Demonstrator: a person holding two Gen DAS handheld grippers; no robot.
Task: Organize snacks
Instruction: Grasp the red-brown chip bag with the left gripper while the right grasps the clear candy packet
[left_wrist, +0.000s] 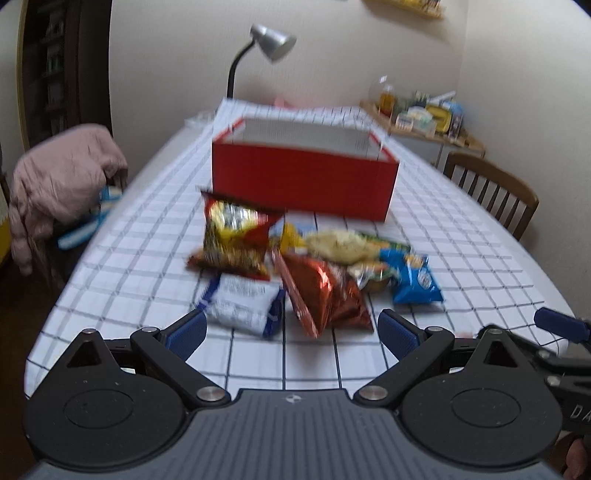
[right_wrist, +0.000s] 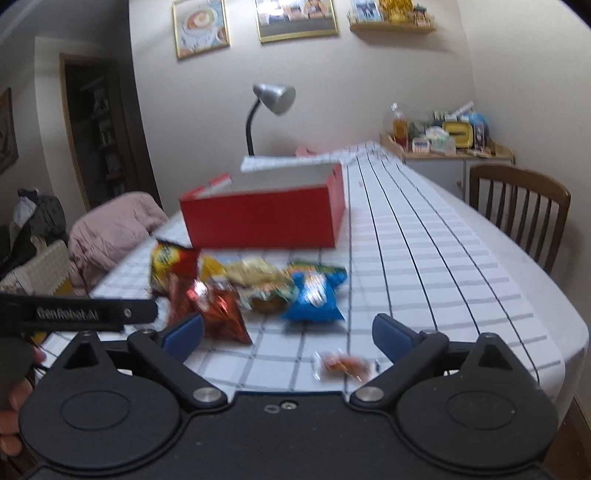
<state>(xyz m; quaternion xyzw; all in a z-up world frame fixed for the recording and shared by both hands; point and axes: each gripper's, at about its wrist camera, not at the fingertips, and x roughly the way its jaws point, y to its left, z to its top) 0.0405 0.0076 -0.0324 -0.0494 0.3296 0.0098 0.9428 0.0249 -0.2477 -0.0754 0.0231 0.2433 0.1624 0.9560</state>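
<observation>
Both tongs, the left tongs (left_wrist: 291, 330) and the right tongs (right_wrist: 288, 334), we hold wide open and empty above the table (left_wrist: 461, 236). We see the snack bags (left_wrist: 295, 266) piled just before the open red box (left_wrist: 303, 181); one small packet (right_wrist: 341, 363) lies apart.
</observation>
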